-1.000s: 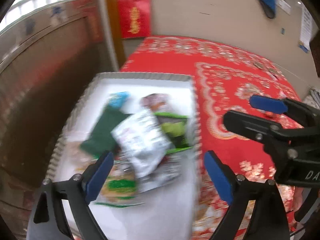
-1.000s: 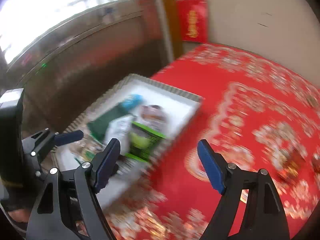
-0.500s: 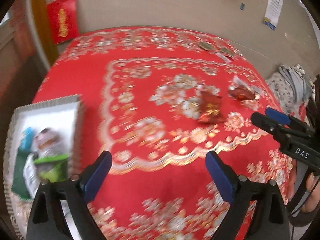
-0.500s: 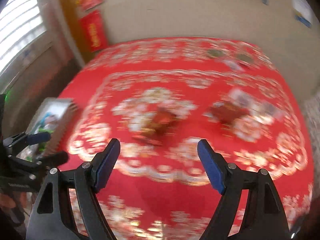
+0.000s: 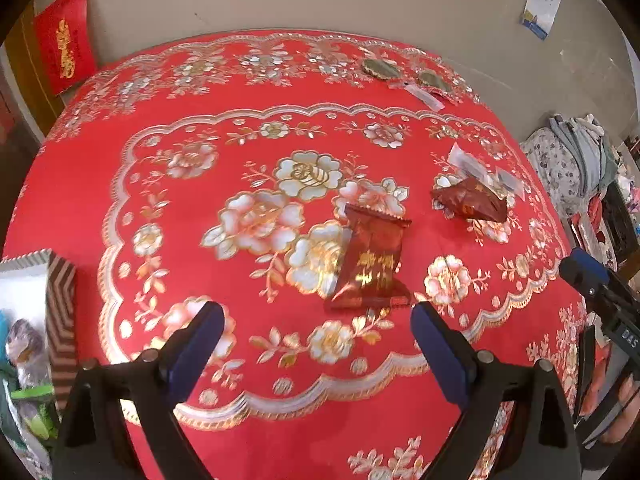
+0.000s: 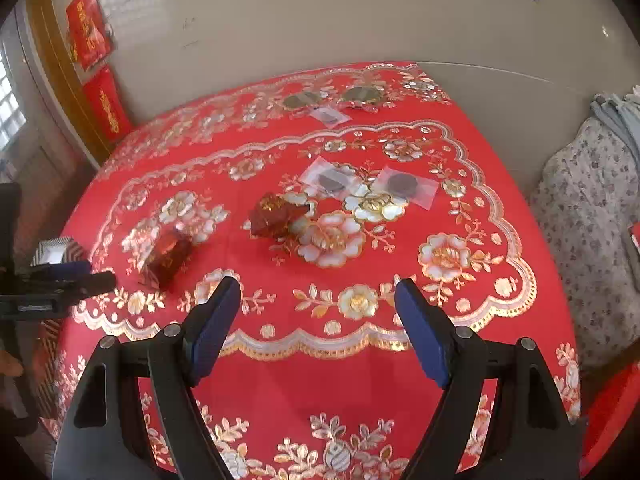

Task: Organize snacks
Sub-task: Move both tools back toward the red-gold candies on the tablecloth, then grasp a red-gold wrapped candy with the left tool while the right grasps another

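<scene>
Two red foil snack packets lie on the red flowered tablecloth: one (image 5: 372, 262) just beyond my left gripper (image 5: 316, 344), the other (image 5: 470, 200) farther right. In the right wrist view the same packets show at left (image 6: 166, 258) and centre (image 6: 276, 214). Two clear sachets with dark discs (image 6: 332, 180) (image 6: 404, 186) lie behind them. The white snack tray (image 5: 60, 288) with several packets sits at the table's left edge. My right gripper (image 6: 318, 330) hovers over the near table edge. Both grippers are open and empty.
More small packets and two dark round items (image 6: 304, 100) lie near the table's far edge by the wall. A pile of cloth (image 6: 592, 184) lies on the right. Red paper banners (image 5: 64, 40) hang on the wall at the left.
Both grippers have swung right, away from the tray, and now face the middle of the table with the red packets. Both stayed open and empty.
</scene>
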{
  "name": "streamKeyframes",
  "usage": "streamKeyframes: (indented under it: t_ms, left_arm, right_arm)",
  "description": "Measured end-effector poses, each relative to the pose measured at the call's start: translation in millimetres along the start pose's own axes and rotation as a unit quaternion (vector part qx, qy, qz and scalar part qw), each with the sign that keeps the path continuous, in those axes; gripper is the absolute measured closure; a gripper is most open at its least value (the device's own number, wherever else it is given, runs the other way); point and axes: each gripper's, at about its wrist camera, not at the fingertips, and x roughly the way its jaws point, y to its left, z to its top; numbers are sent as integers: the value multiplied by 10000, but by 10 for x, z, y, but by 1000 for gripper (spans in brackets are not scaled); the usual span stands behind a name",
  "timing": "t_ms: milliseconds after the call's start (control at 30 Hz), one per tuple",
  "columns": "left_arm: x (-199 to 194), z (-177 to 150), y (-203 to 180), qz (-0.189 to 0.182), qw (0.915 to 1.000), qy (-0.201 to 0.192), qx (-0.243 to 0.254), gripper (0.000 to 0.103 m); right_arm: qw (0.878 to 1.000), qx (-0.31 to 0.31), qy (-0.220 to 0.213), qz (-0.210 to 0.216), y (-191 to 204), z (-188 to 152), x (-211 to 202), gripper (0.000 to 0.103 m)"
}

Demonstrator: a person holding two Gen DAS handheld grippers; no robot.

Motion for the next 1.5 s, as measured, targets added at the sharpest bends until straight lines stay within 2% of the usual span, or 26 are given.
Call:
streamKeyframes:
  t_ms: [367, 600, 667, 733, 767, 833, 900, 1067, 1200, 1267, 1300, 1367, 1500]
  left_arm:
    - [312, 183, -161, -209, 9995, 239, 57, 7]
    - [485, 228, -261, -230, 9991, 334, 138, 8]
    - [500, 218, -277, -115, 9993, 273, 226, 17]
    - [481, 215, -281, 117, 9991, 187, 353, 38]
    - [471, 220, -263, 107, 9992, 177, 350, 42]
    - [452, 229, -200, 141, 9993, 179, 298, 59]
    - [443, 230, -142, 158, 9994, 156, 258, 59]
    - [421, 193, -113, 191, 9993, 129, 304, 59]
    - [421, 183, -113, 204, 9992, 112, 322, 59]
    - [426, 192, -116, 197, 9993, 111, 309, 59]
    - [425, 191, -115, 198, 9993, 110, 314, 59]
    - [425, 193, -121, 203, 9993, 104, 300, 59]
    - [409, 171, -113, 194, 9995, 69, 251, 60]
  right_arm:
    - [9998, -99, 24, 184, 128, 169, 187, 23]
    - [9996, -238, -11, 157, 156, 318, 297, 23]
    - [9991, -381, 24, 156, 192, 374, 354, 23]
    - [9978, -638, 85, 143, 263, 434, 441, 23]
    - [9971, -733, 110, 144, 289, 456, 481, 23]
    - [9948, -968, 245, 208, 366, 493, 601, 23]
    - [9924, -1155, 338, 249, 433, 525, 721, 23]
    - [9852, -1602, 604, 27, 545, 564, 979, 23]
    - [9838, -1660, 681, 13, 552, 567, 1051, 24]
    - [9839, -1637, 713, 83, 545, 558, 1052, 44]
    - [9831, -1646, 802, 32, 545, 546, 1070, 50]
    - [9807, -1704, 957, 49, 563, 500, 1105, 51]
    - [9833, -1696, 656, 23, 576, 409, 986, 54]
